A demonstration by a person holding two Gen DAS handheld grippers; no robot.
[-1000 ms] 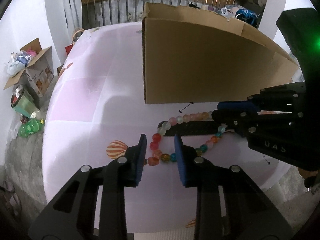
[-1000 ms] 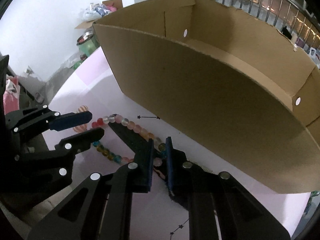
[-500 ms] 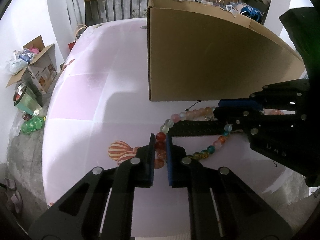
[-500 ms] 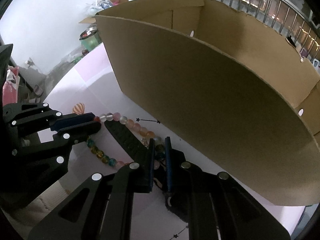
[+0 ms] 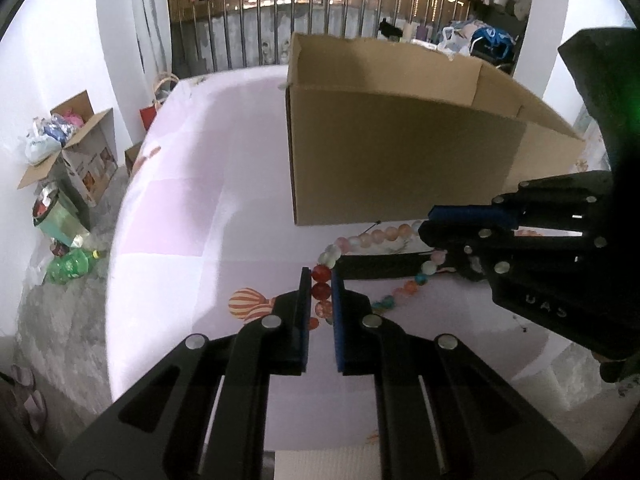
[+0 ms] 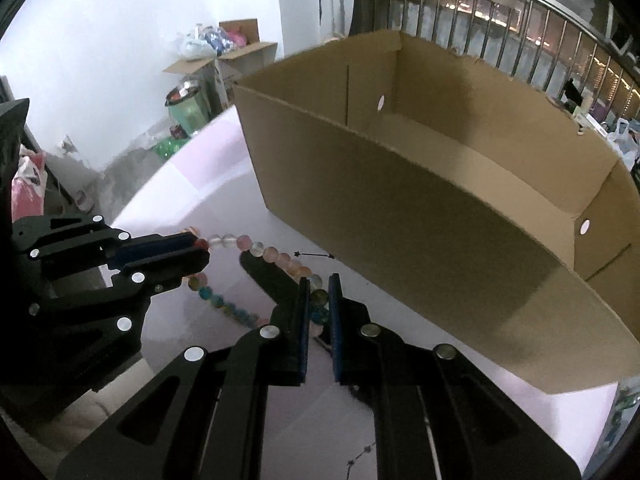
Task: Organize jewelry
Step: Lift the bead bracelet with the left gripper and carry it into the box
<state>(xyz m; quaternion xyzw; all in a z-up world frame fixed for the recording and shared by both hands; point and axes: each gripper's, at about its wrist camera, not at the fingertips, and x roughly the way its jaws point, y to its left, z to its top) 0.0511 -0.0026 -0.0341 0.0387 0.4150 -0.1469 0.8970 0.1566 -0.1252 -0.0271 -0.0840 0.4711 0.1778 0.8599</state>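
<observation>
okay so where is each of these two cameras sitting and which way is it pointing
Left wrist: rides the left gripper, facing forward and down over its black fingers at the bead necklace it grips; the right gripper shows at right.
Right wrist: rides the right gripper, facing the necklace and the cardboard box; the left gripper shows at left.
Shared: necklace, box, pink table, both grippers.

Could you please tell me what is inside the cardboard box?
The box shows only bare inner walls and a strip of floor in the right wrist view; nothing lies there. Its near wall hides the rest of the floor.
</observation>
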